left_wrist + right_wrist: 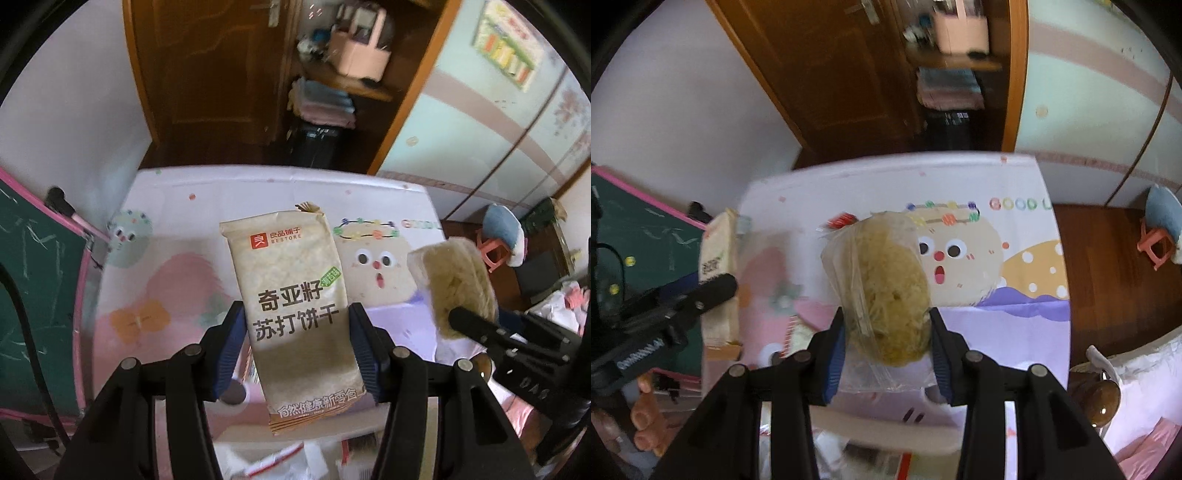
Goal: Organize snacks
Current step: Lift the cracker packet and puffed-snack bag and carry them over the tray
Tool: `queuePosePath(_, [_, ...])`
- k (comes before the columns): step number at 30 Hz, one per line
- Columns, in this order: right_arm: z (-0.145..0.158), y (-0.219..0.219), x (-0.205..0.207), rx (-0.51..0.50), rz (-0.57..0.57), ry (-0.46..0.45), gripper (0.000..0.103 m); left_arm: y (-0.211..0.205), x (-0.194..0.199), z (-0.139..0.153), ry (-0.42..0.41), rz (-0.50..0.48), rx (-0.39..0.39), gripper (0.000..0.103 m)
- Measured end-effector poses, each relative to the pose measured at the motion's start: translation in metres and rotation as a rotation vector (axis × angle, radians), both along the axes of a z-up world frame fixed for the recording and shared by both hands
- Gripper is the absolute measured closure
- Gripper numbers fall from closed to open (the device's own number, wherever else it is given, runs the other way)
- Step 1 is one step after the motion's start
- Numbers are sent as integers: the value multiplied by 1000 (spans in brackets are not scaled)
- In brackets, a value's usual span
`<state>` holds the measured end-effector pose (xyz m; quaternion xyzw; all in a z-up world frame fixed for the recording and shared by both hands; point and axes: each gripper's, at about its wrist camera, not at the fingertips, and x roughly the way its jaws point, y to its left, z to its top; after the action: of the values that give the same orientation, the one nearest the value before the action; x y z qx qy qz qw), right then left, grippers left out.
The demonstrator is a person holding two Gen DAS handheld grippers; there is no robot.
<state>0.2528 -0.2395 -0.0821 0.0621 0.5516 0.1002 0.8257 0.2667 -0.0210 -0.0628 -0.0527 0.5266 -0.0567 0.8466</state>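
Observation:
A beige soda-cracker packet (284, 266) with dark Chinese lettering hangs upright above the cartoon-print tablecloth (177, 266). My left gripper (295, 310) is shut on the packet's lower half, with a blue pad pressing each side. A yellowish bun in a clear plastic bag (886, 280) is pinched between the blue pads of my right gripper (886, 317), also lifted off the cloth (1015, 314). In the left wrist view the bun (454, 273) and the right gripper (480, 317) float at the right. In the right wrist view the packet (716, 258) shows edge-on at the left.
A green chalkboard with a pink frame (37, 277) leans at the left of the table. More snack wrappers (277, 461) lie at the near edge. A wooden door (207, 74), a shelf with a pink box (362, 48), a pink stool (495, 254) and sunglasses (1104, 402) surround the table.

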Motion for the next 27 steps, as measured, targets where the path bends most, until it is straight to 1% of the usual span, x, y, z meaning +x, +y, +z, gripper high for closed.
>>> queuePosePath(4, [41,0,-34,21,10,-69,62,6,-45,46,-71,-39,34,49])
queuePosePath(7, [67,-2,-63,44,18,-112,62,6,-78,68,-105,-61,52,49])
queuePosePath(9, [81,-2,-83,52,23,-136,62,6,-101,81,-119,-74,60,49])
queuePosePath(13, [99,-2,-117,66,34,-167,62,5,-138,96,-141,-90,62,49])
queuePosePath(18, [106,-1,-153,66,29,-185,62,2,-180,102,-159,-105,73,49])
queuePosePath(19, [106,-1,-160,62,26,-186,62,-1,-183,100,-160,-106,73,49])
queuePosePath(21, [104,-1,-170,54,22,-189,62,-4,-195,96,-156,-111,63,49])
queuePosePath(24, [97,0,-186,39,7,-187,62,-8,-203,86,-144,-109,45,49])
queuePosePath(27, [89,0,-198,30,-7,-184,62,-12,-212,71,-128,-104,43,49])
